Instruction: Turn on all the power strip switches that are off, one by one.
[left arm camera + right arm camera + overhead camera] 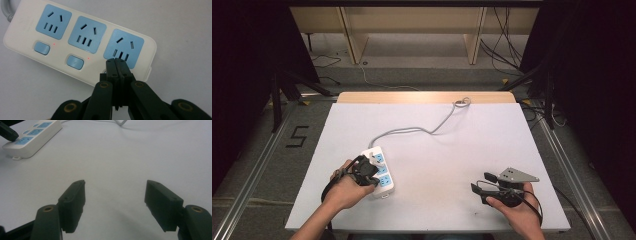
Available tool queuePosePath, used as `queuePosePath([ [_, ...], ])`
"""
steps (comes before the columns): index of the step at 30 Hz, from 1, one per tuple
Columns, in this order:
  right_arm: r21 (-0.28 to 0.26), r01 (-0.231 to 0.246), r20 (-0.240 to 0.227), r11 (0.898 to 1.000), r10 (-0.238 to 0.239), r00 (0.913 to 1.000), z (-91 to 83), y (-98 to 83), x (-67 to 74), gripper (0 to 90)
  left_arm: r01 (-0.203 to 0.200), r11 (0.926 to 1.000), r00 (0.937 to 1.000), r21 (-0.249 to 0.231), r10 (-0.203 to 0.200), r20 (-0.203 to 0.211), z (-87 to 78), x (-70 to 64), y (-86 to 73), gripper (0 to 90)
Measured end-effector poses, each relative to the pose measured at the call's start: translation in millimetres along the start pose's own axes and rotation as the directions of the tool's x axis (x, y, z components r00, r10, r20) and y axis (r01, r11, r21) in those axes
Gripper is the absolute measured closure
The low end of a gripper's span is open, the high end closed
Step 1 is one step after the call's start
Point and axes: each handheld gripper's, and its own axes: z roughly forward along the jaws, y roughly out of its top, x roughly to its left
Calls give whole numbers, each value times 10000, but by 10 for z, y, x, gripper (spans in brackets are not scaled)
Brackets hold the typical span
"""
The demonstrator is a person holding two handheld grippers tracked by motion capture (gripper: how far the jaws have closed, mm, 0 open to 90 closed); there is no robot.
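Left gripper (367,172), high view: over the power strip (384,187) at the table's (437,130) near left. Left gripper view: jaws clenched, empty, tips at the third switch; press straight down, centred. Right gripper (115,205), own view: released, idle.

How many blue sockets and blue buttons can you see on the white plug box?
Blue sockets: 3
Blue buttons: 2 (a third may sit hidden under the shut left gripper)
Total: 5 blue parts on the power strip
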Motion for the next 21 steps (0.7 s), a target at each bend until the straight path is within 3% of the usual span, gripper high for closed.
queuePosePath([
  [21, -19, 27, 16, 10000, -27, 10000, -5, 0, -1, 339, 15, 10000, 10000, 13, -16, 66, 0, 16, -4, 900],
])
